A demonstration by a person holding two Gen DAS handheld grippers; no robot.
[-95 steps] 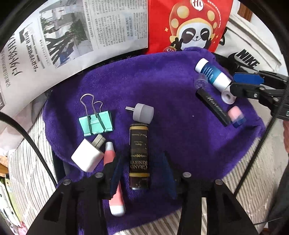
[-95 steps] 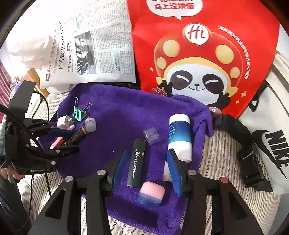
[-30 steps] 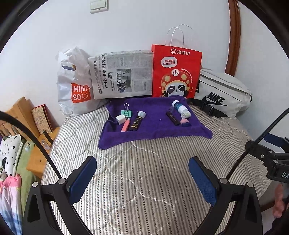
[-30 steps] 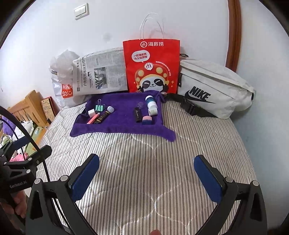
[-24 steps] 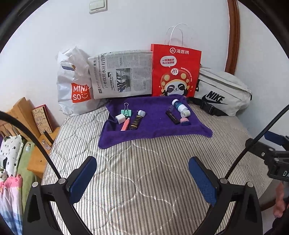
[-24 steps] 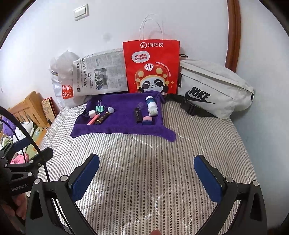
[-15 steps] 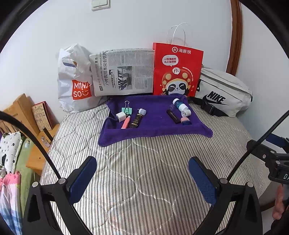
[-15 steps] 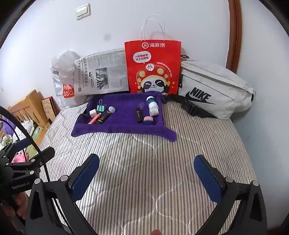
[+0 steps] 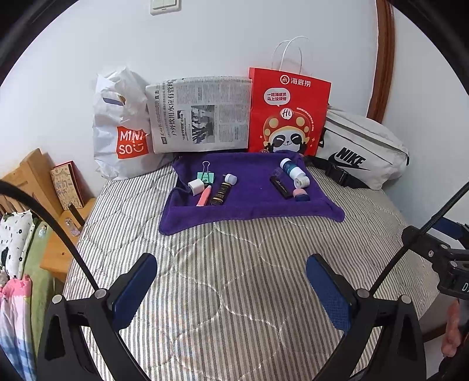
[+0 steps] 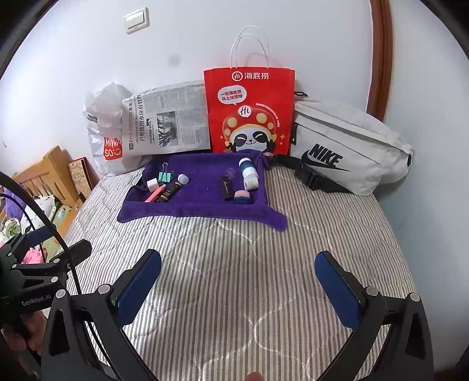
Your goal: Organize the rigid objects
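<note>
Rigid objects (image 9: 222, 192) are lying on the purple towel (image 9: 249, 205) at twelve o'clock, looking light and stiff, best pinched mid-body; left gripper (image 9: 231, 288) and right gripper (image 10: 237, 288) are hovering released, empty.

White wall (image 9: 219, 38) ahead of the gripper, with a light switch (image 9: 163, 6) high up and curved brown wooden trim (image 9: 381, 58) to the right. Striped quilted bed (image 9: 234, 278) below; wooden furniture (image 9: 32, 175) at left.
</note>
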